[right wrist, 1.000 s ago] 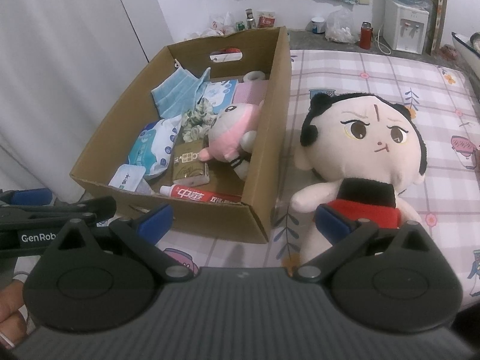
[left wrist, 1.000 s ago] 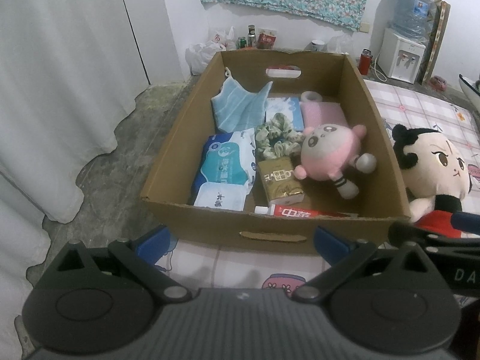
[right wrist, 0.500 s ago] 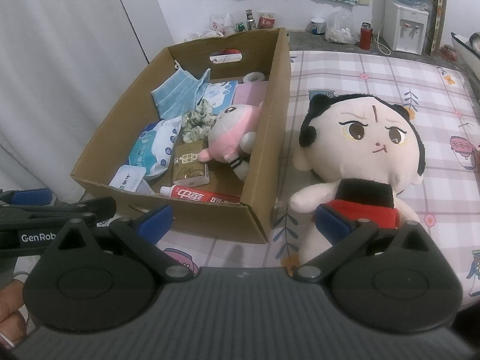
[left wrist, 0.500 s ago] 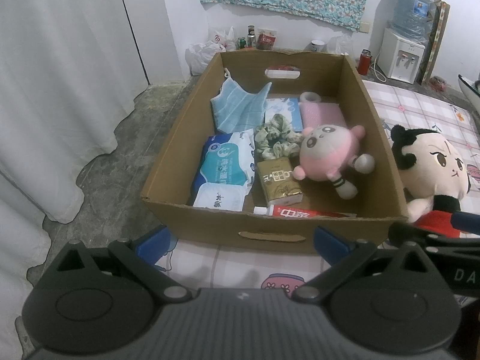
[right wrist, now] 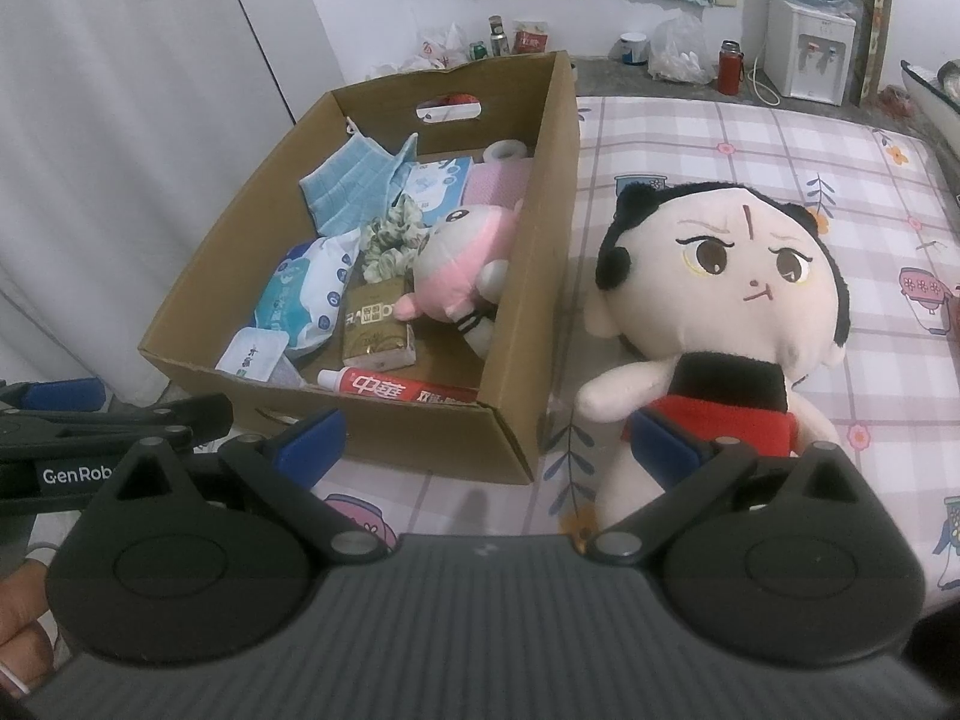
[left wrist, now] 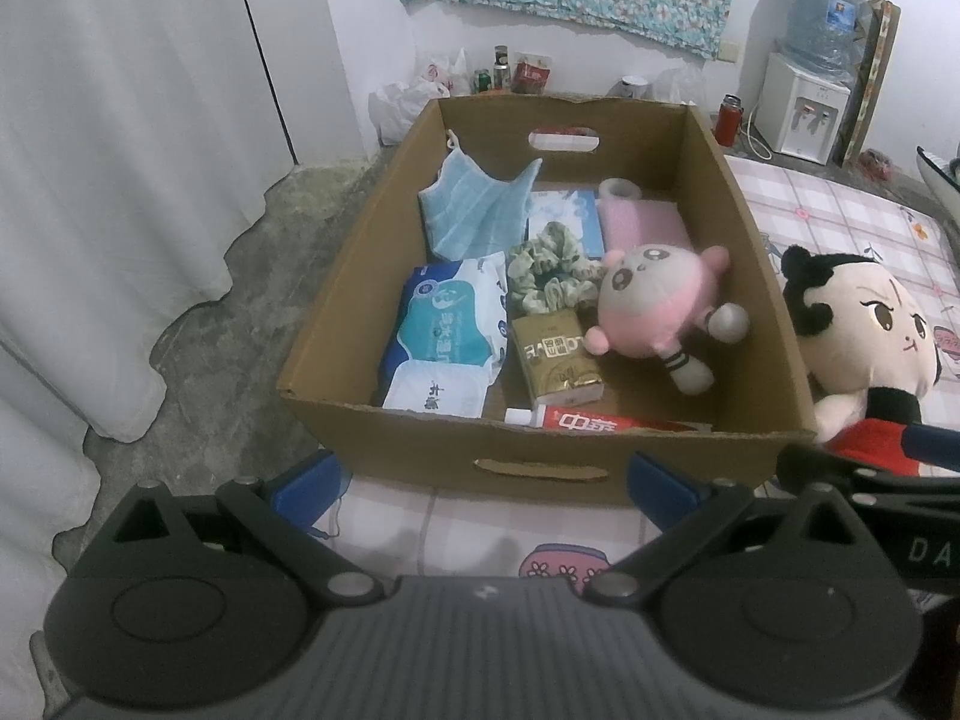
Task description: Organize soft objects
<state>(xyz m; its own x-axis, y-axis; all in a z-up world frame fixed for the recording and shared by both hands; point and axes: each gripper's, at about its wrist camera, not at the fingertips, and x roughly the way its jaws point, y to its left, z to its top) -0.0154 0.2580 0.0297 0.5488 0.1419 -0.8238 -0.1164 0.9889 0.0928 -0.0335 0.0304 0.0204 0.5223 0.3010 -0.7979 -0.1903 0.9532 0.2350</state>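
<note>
Both pairs of fingers stood wide apart and empty: your left gripper (left wrist: 483,483) sat low in its frame before the cardboard box (left wrist: 540,456), and your right gripper (right wrist: 486,438) low in its own. You already had the pink plush (left wrist: 651,306), blue cloth (left wrist: 474,210) and scrunchie (left wrist: 549,270) inside, mid-frame. Left to do, I judged, was the big-headed doll (right wrist: 720,294), lying on the checked mat (right wrist: 690,138) just right of the box.

Each gripper (left wrist: 483,483) has a grey ribbed body, two black round discs, black linkage arms with silver screws, and blue fingertips (right wrist: 312,441). White "GenRob" lettering marks the black bar at the right wrist view's left edge.
</note>
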